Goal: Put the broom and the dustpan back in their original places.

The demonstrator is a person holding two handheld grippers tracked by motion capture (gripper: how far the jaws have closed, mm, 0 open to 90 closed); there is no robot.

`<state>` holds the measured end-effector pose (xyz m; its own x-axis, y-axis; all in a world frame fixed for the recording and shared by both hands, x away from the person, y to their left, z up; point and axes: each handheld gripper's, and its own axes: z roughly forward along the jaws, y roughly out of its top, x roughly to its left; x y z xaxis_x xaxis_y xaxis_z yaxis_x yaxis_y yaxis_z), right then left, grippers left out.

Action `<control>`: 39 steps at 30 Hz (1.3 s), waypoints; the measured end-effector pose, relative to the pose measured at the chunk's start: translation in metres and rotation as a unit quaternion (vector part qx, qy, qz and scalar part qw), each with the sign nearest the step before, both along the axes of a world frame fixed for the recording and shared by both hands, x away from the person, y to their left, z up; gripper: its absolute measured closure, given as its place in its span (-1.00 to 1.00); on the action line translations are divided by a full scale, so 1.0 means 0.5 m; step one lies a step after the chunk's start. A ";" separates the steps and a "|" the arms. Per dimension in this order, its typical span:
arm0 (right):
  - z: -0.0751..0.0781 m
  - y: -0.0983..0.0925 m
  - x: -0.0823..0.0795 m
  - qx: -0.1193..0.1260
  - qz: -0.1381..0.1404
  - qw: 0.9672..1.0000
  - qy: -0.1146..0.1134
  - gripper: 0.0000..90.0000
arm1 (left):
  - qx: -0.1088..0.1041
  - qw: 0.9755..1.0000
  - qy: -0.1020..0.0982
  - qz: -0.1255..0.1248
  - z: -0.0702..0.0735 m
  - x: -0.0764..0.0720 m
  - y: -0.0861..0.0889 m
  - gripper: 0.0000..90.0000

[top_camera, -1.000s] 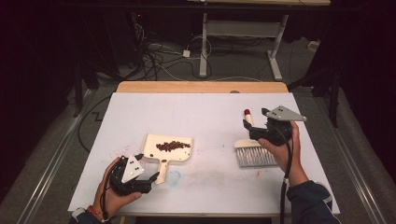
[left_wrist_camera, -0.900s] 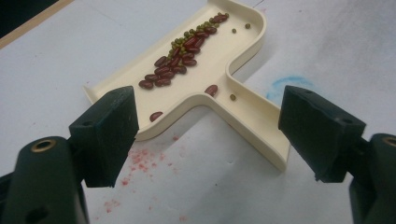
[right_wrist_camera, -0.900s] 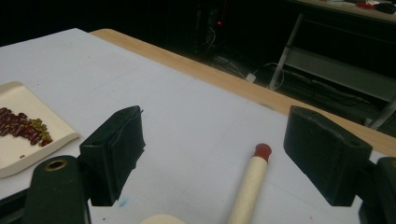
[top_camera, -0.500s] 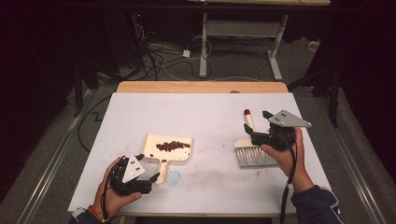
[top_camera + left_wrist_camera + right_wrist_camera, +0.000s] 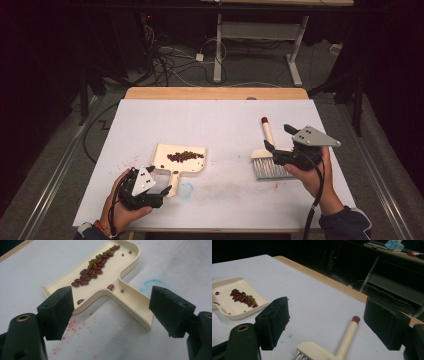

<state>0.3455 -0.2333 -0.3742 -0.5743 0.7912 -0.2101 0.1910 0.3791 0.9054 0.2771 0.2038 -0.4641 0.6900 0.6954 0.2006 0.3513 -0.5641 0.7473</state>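
Dustpan [image 5: 179,161] holding beans [image 5: 185,156], brush [image 5: 267,159] well apart, left claw [image 5: 110,312] and right claw [image 5: 328,322] both spread apart, unobstructed.

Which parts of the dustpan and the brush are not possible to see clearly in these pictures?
- Dustpan handle end: hidden behind the left gripper in the high view.
- Brush bristles: cut off by the bottom edge in the right gripper view.
- Beans: too small to count in the high view.
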 end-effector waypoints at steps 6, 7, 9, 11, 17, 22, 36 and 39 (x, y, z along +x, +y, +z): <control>-0.002 -0.006 -0.016 -0.005 0.001 1.000 -0.002 -0.55 | 0.000 1.000 0.003 -0.001 -0.002 0.001 -0.001 -0.56; -0.002 -0.008 -0.019 -0.003 0.002 1.000 -0.006 -0.54 | 0.002 1.000 0.003 -0.001 -0.002 0.001 -0.002 -0.56; -0.002 -0.010 -0.025 -0.002 0.001 1.000 -0.013 -0.54 | -0.001 1.000 0.003 -0.001 -0.002 0.001 -0.003 -0.56; -0.002 -0.012 -0.030 -0.002 0.004 1.000 -0.014 -0.54 | -0.001 1.000 0.002 -0.001 -0.002 0.001 -0.003 -0.56; -0.009 -0.019 -0.044 -0.006 0.004 1.000 -0.016 -0.54 | 0.000 1.000 0.003 -0.001 -0.002 0.001 -0.003 -0.56; -0.019 -0.027 -0.054 -0.015 0.003 1.000 -0.026 -0.54 | -0.001 1.000 0.003 -0.001 -0.002 0.001 -0.003 -0.56; -0.063 -0.056 -0.077 -0.025 -0.004 0.999 -0.023 -0.52 | -0.002 1.000 -0.002 0.003 0.000 0.000 -0.002 -0.56; -0.073 -0.061 -0.080 -0.030 -0.006 0.999 -0.015 -0.52 | -0.002 1.000 -0.002 0.004 0.000 0.001 -0.001 -0.56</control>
